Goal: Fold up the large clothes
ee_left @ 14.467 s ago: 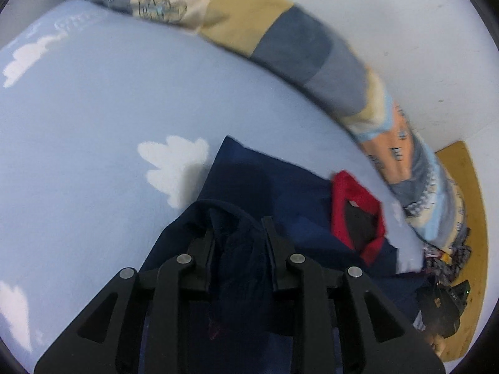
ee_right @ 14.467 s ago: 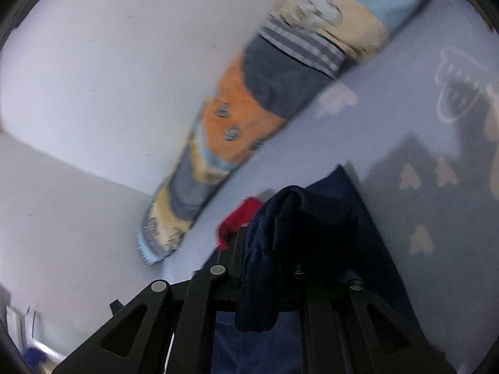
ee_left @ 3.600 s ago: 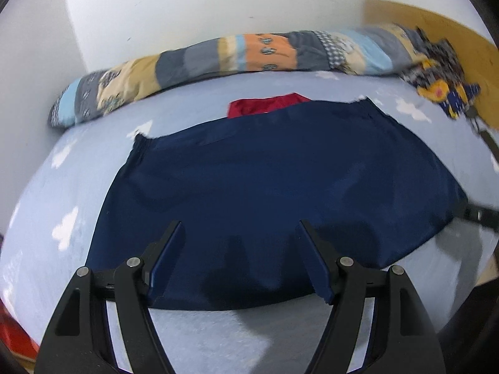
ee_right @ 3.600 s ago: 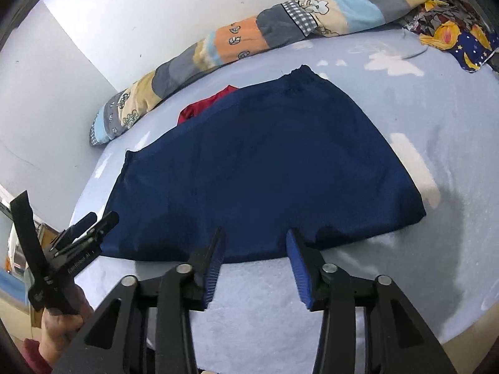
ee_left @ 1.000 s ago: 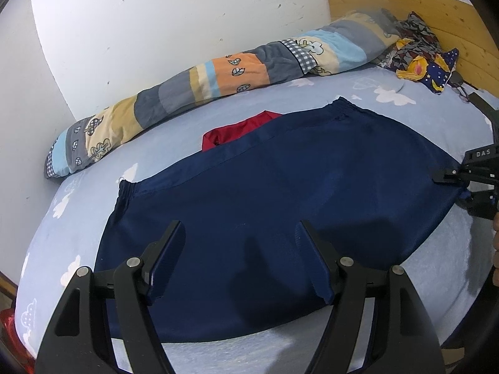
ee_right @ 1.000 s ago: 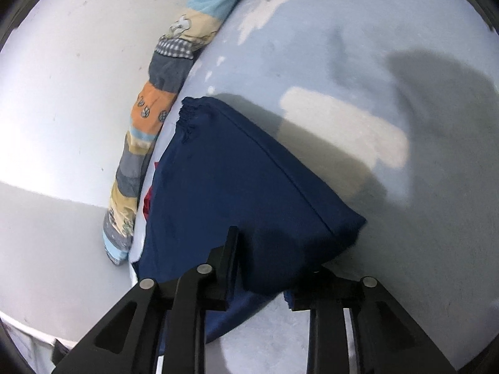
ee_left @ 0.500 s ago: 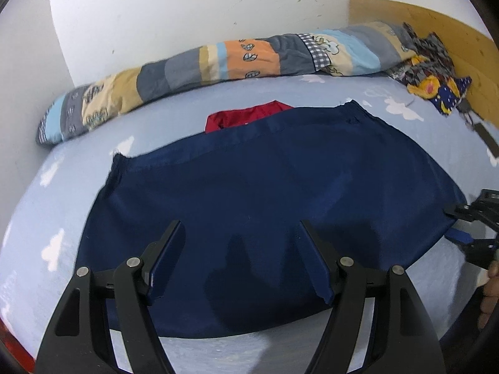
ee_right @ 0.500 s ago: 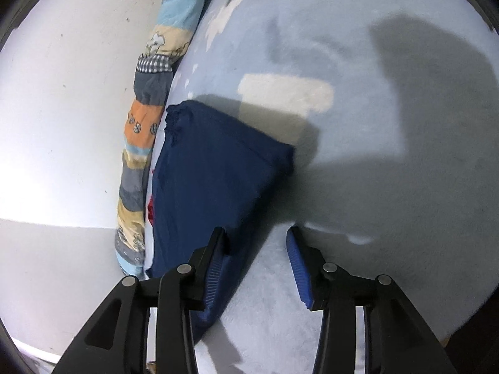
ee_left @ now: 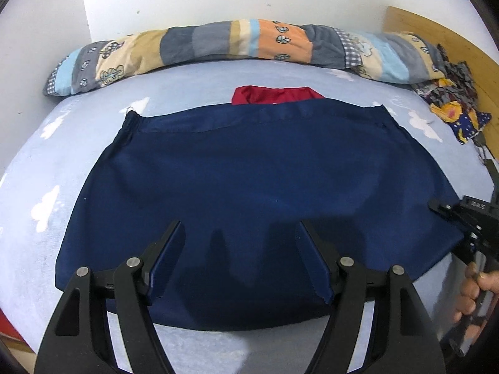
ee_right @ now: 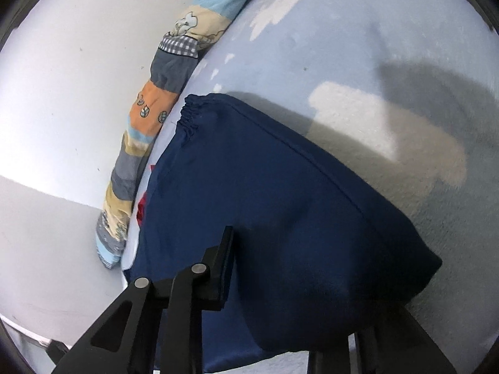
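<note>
A large navy garment lies spread flat on the bed, its gathered waistband at the far edge. My left gripper hovers open over the near hem, with nothing between its fingers. In the left wrist view my right gripper reaches the garment's right corner, held by a hand. In the right wrist view that corner of the navy garment bunches up between the closing jaws of my right gripper. The cloth covers the right finger; only the left finger shows.
A red garment peeks out behind the navy one. A long patchwork bolster lies along the wall. A pile of patterned clothes sits by the wooden headboard. The light blue cloud-print sheet surrounds the garment.
The right gripper, open beside the garment's corner half a second ago, has closed on it and the corner now bunches up. The left gripper rolled and shifted slightly, still open.
</note>
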Motion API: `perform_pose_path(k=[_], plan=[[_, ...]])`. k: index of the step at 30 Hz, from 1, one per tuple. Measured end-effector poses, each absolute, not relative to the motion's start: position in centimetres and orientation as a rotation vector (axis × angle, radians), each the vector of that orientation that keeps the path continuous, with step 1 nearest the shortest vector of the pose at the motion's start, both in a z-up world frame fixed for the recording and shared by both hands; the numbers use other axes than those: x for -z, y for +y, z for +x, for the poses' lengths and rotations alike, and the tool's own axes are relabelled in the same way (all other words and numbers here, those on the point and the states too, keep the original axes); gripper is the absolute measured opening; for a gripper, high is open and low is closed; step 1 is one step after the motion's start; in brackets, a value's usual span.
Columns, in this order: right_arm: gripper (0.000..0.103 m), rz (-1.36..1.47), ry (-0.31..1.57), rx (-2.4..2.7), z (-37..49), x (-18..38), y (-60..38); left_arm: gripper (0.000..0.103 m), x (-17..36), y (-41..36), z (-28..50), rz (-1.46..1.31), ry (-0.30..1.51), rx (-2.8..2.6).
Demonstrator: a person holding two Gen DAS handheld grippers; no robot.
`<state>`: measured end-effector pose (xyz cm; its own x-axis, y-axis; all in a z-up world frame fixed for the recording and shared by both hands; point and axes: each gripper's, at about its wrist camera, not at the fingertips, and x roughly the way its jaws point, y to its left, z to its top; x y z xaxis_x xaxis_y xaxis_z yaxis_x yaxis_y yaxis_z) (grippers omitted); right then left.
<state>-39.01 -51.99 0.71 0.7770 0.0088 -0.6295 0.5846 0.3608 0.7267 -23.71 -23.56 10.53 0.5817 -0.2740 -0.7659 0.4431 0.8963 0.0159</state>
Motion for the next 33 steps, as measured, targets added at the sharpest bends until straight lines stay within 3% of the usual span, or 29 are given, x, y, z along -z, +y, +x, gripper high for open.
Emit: perform_pose_path(k=[16,33], plan=[[0.021,1.149,0.621,0.382,-39.2,-1.1,-52.1,0.073,-6.0,-25.3,-21.2,0.049,0.983,0.358],[0.022,1.149,0.613,0.389,-39.0,-1.5,-51.8,0.079,-5.6,-26.0,-21.6,0.134,0.957,0.317]])
